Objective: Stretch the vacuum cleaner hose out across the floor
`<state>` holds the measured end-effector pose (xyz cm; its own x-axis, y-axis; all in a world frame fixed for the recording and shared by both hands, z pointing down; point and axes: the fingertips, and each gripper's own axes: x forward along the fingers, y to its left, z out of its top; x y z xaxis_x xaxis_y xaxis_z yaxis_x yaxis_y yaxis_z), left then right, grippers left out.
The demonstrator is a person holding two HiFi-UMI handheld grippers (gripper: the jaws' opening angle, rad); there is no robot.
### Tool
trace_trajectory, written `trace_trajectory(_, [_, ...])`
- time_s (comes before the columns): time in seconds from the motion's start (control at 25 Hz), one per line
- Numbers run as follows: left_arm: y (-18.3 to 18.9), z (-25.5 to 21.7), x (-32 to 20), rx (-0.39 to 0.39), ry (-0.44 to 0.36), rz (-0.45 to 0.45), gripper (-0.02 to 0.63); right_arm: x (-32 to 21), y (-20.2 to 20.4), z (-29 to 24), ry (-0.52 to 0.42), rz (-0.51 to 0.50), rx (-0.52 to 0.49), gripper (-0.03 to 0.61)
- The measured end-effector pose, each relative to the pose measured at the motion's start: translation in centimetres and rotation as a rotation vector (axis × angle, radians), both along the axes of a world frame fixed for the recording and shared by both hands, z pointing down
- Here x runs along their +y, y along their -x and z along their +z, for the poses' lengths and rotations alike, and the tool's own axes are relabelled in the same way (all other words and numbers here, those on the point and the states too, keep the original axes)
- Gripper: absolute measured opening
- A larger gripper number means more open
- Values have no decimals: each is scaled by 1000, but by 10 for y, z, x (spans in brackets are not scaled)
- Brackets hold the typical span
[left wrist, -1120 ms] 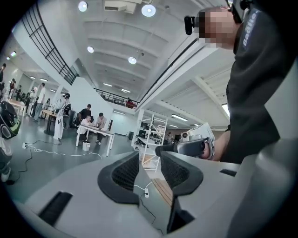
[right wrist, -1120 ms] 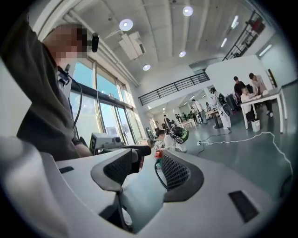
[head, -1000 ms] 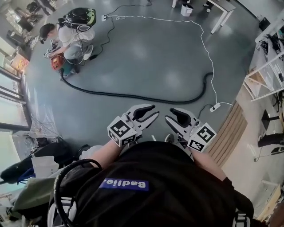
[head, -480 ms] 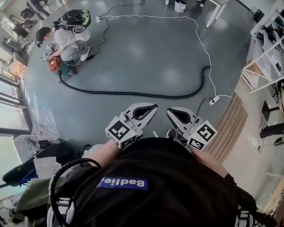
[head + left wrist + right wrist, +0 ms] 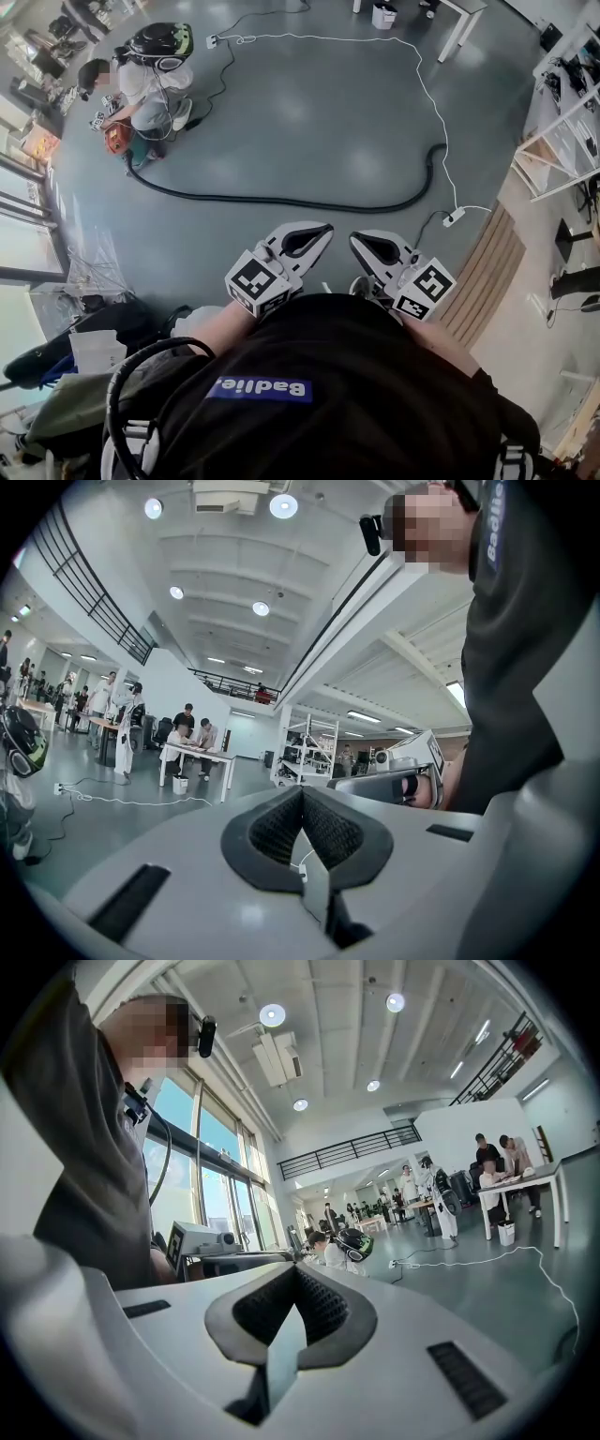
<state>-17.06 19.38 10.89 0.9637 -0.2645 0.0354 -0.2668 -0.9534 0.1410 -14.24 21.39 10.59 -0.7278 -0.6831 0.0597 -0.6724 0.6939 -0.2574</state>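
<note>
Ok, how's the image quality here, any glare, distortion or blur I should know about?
Head view: sharp but fisheye-bent, with soft light patches on the grey floor; the black hose reads clearly. Left gripper view: round black vignette, and the ceiling lamps are blown out. Right gripper view: same vignette, bright windows partly washed out, far background small and soft.

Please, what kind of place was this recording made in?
Probably a large open workshop or lab hall, not a home: a wide grey floor, a high ceiling with a railed upper gallery, and people at a white work table near a metal rack.
</note>
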Motion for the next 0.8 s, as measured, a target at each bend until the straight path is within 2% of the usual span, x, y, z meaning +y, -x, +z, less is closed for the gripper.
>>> trace_trajectory(0.8, [5,8,-11,-34,0,-9,9,-13,-1,1,13,18,0,5])
